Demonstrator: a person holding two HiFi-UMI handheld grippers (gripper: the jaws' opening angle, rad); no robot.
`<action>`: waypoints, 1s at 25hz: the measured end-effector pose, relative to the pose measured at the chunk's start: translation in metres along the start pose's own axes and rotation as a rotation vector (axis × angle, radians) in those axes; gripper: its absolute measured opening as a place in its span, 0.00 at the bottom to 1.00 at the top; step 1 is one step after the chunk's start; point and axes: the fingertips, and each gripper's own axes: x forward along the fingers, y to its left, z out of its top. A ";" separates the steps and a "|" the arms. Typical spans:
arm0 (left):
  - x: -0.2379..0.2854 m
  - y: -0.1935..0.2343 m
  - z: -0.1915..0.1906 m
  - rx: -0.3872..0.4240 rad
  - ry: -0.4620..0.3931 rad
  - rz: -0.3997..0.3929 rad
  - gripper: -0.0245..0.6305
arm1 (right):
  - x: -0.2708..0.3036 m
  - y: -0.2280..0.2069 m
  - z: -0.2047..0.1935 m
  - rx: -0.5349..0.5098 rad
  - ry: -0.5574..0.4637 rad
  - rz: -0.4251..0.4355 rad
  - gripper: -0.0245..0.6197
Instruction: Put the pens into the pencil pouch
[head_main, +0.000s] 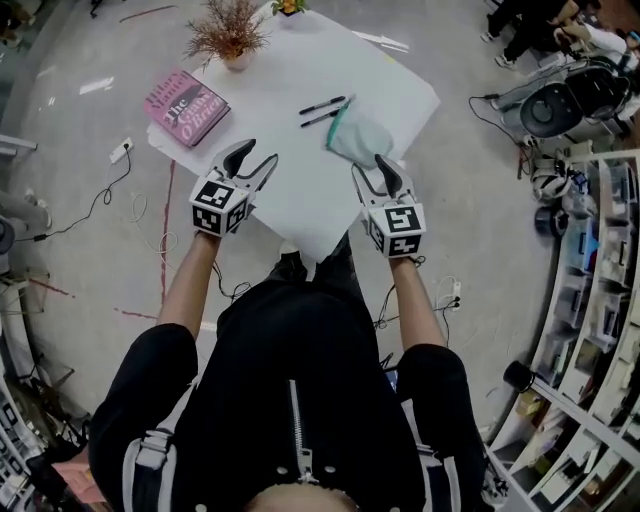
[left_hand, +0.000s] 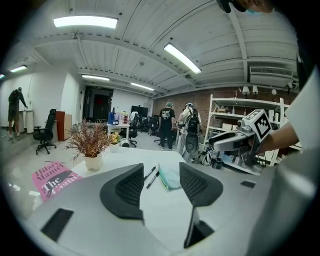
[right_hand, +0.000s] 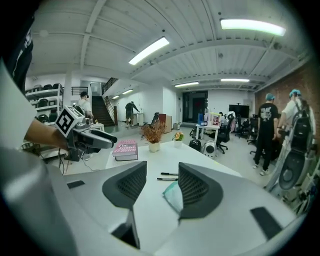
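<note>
Pens (head_main: 322, 104) lie side by side on the white bench (head_main: 290, 200), just beside the teal pencil pouch (head_main: 360, 138) (both untouched), while the left gripper (head_main: 252, 160) and right gripper (head_main: 378, 172) hover near, jaws wide and empty.

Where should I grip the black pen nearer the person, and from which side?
Probably mid-barrel, from above, jaws across its length: the nearer black pen lies flat on the white table, its right end close to the teal fabric pouch.
</note>
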 end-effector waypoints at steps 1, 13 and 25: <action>0.004 0.003 -0.001 -0.002 0.004 0.007 0.41 | 0.006 -0.003 0.000 -0.013 0.009 0.007 0.34; 0.063 0.033 -0.012 -0.058 0.074 0.079 0.41 | 0.098 -0.038 -0.033 -0.083 0.234 0.173 0.34; 0.109 0.055 -0.051 -0.109 0.179 0.090 0.41 | 0.167 -0.069 -0.096 -0.225 0.494 0.268 0.37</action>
